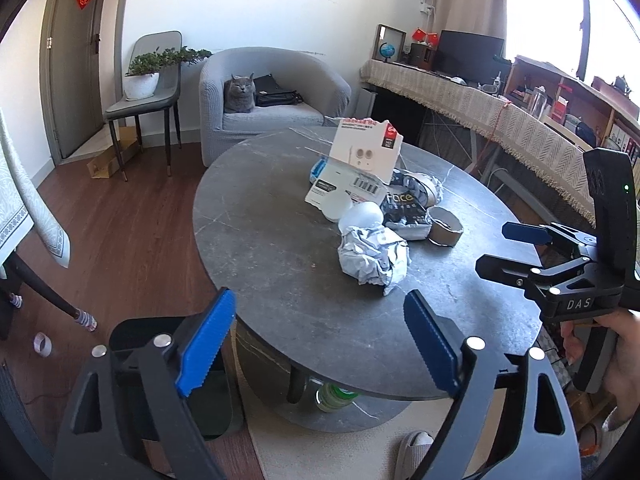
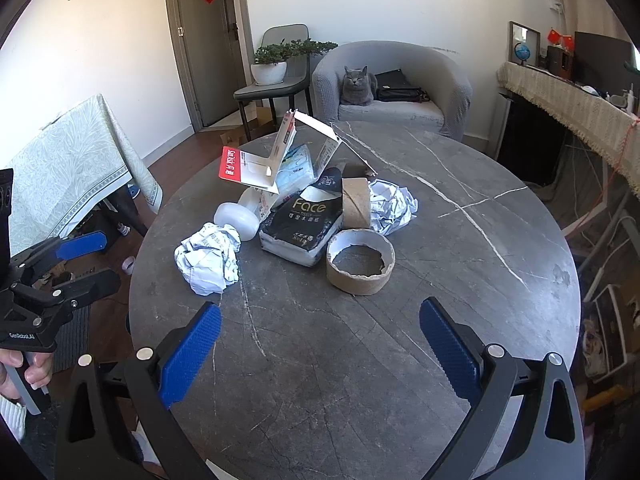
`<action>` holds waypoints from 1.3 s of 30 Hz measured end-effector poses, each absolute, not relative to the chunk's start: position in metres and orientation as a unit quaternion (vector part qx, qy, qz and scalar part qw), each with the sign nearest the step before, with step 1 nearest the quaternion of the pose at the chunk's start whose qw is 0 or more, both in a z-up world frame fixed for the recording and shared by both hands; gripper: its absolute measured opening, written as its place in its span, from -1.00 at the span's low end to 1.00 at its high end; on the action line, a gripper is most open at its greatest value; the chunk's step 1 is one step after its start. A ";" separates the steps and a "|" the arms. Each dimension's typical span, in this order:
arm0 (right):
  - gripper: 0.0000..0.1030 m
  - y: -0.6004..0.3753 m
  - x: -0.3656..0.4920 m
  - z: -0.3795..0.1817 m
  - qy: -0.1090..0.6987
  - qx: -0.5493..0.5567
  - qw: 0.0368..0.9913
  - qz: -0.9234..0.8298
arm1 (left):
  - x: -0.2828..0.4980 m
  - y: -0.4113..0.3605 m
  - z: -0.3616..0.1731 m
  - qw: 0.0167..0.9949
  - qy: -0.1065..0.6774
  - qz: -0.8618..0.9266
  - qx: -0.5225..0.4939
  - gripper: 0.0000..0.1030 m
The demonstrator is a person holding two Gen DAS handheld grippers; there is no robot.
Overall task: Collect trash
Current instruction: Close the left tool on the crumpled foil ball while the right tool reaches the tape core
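L gripper [image 1: 320, 344] & R gripper [image 2: 320, 352] both spread wide, empty, over round grey marble-look table [image 2: 440, 260]; crumpled white paper ball [image 2: 208, 260] w/ cardboard tape rolls [image 2: 360, 266] nearby.

Two black grippers, left gripper [image 1: 316, 344] and right gripper [image 2: 320, 354]: ribbed blue pads [image 2: 188, 354], silver screws, white lettering on the body, white knit cuff [image 2: 10, 412] behind left handle.

From where I work, a grey cat [image 2: 357, 85] sits in the grey armchair [image 2: 394, 80] at twelve o'clock beside a black bag [image 2: 402, 91], a potted plant [image 2: 270, 65] rests on a chair [image 2: 276, 84] at eleven, and a cloth-draped table [image 2: 76, 168] stands at nine.
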State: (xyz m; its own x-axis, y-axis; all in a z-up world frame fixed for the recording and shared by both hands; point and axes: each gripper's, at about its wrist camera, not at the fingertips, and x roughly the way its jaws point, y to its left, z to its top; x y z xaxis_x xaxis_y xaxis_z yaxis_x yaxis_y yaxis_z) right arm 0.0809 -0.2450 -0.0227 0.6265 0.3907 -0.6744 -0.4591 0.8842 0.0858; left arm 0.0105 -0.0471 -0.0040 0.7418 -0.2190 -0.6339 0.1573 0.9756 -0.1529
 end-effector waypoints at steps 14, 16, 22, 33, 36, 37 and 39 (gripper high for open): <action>0.94 -0.259 0.100 -0.031 0.379 -0.057 0.892 0.240 | 0.043 -0.089 -0.022 0.920 0.367 -0.136 -0.006 0.48; 0.94 -0.261 0.104 -0.033 0.383 -0.057 0.890 0.241 | 0.048 -0.092 -0.024 0.919 0.370 -0.136 -0.006 0.46; 0.94 -0.268 0.112 -0.039 0.391 -0.062 0.885 0.246 | 0.066 -0.099 -0.032 0.915 0.380 -0.137 -0.009 0.30; 0.79 -0.268 0.121 -0.041 0.381 -0.077 0.887 0.251 | 0.084 -0.107 -0.031 0.918 0.373 -0.132 -0.010 0.16; 0.71 -0.267 0.126 -0.043 0.386 -0.076 0.884 0.252 | 0.087 -0.108 -0.030 0.919 0.372 -0.134 -0.008 0.15; 0.68 -0.266 0.127 -0.043 0.387 -0.076 0.883 0.253 | 0.087 -0.106 -0.031 0.918 0.372 -0.135 -0.006 0.14; 0.61 -0.265 0.130 -0.044 0.390 -0.074 0.882 0.254 | 0.087 -0.106 -0.032 0.918 0.372 -0.139 -0.005 0.14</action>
